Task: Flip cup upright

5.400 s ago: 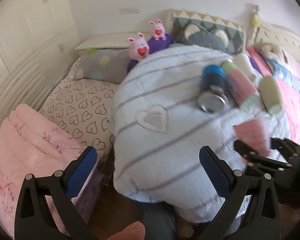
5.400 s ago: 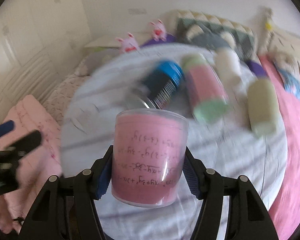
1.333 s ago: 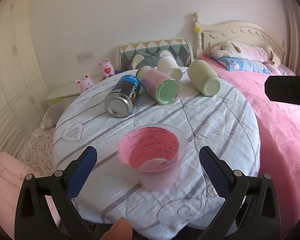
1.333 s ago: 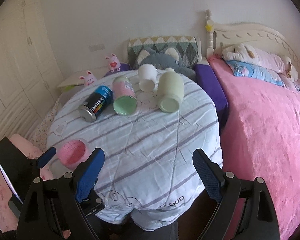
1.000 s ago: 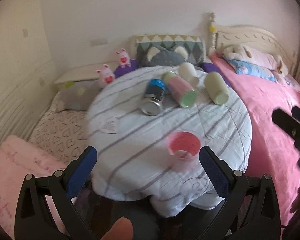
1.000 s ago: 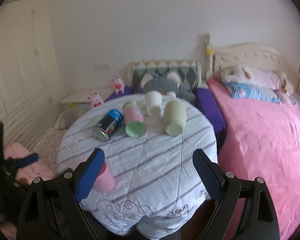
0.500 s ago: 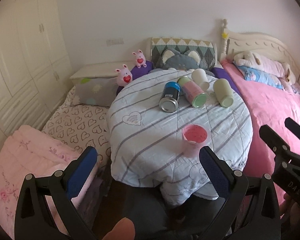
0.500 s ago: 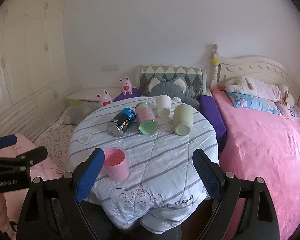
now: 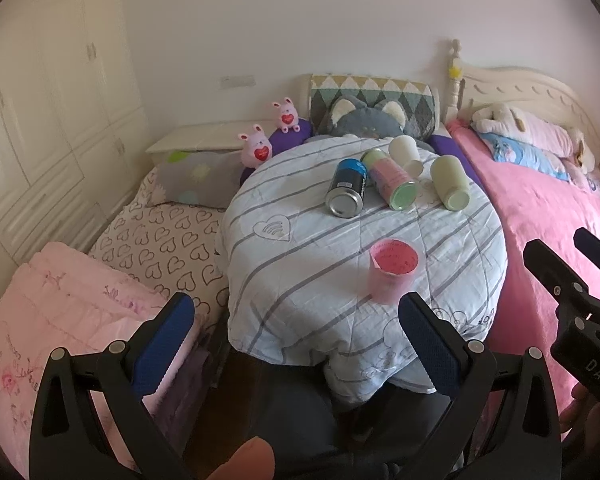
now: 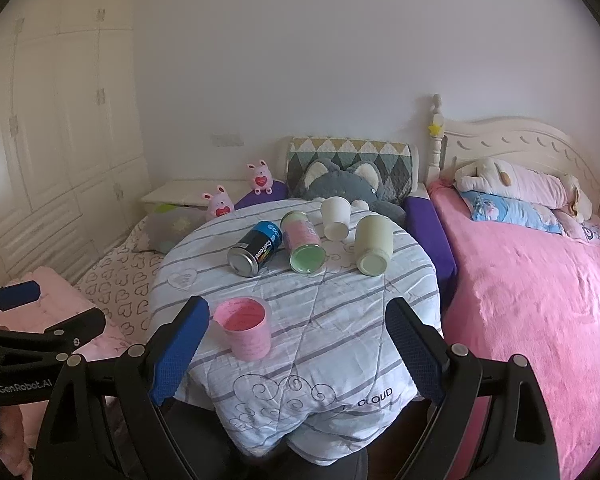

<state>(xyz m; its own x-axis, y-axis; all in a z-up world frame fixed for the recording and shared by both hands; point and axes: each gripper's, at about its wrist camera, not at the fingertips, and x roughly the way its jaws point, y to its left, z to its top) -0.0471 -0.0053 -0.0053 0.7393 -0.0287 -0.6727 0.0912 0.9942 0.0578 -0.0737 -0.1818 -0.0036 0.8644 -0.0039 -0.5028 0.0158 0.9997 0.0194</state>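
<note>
The pink cup stands upright, mouth up, near the front edge of the round table with the striped cloth. It also shows in the right wrist view. My left gripper is open and empty, held back from the table's front edge. My right gripper is open and empty, also back from the table, and shows at the right of the left wrist view. The left gripper shows at the left of the right wrist view.
At the back of the table lie a dark blue can, a pink and green cup, a white cup and a pale green cup, all on their sides. A pink bed is on the right, bedding on the left.
Both grippers have pulled back and away from the table. The right gripper, which held the pink cup earlier, let it go; the cup stands upright on the table.
</note>
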